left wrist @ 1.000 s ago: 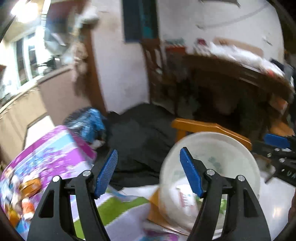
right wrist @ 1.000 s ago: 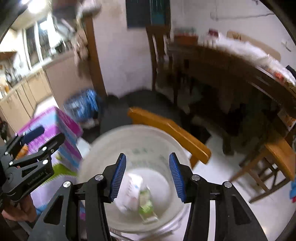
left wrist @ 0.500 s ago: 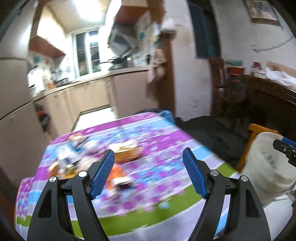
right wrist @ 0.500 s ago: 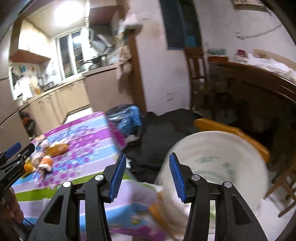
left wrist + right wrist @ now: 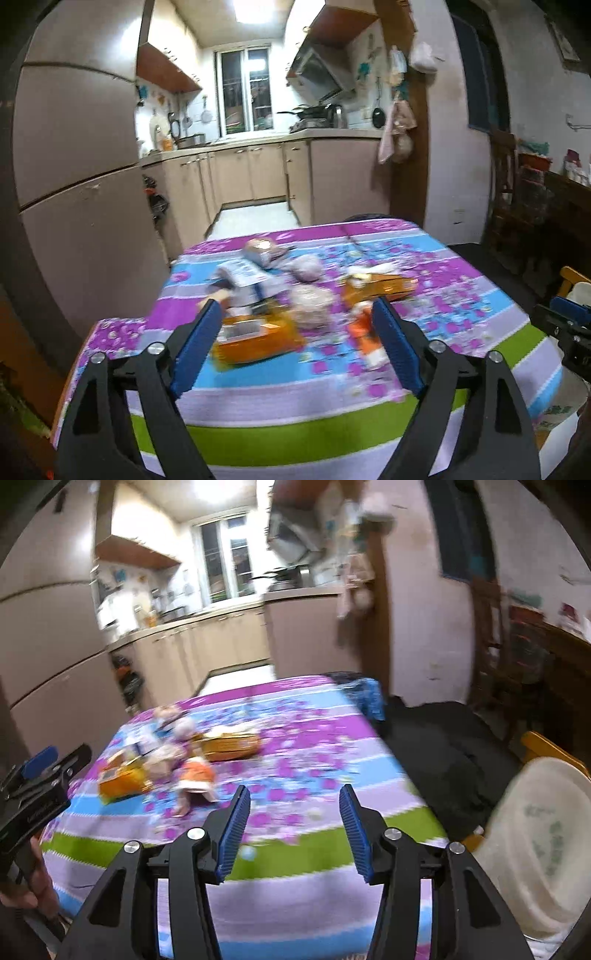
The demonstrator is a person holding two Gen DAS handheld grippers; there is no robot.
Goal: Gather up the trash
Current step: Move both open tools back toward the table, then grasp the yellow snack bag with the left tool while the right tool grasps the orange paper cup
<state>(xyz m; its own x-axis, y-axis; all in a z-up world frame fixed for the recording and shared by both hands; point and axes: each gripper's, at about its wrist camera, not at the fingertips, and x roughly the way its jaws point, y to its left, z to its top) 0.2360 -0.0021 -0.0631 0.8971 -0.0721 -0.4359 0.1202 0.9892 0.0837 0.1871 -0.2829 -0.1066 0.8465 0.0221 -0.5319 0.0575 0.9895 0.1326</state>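
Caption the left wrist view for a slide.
Open left gripper faces scattered wrappers on a flowered tablecloth, kitchen behind.

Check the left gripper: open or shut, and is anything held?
Open and empty. In the left wrist view the left gripper has jaws that have just been opening; its blue pads stand well apart, with only the trash-strewn tablecloth visible beyond them.

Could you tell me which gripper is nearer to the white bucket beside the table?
Right. The right gripper has the white bucket just off its right side; the left gripper sits further left, over the trash pile.

Both jaws have just been opened wider, nothing between them: left gripper (image 5: 295, 343), right gripper (image 5: 293, 830).
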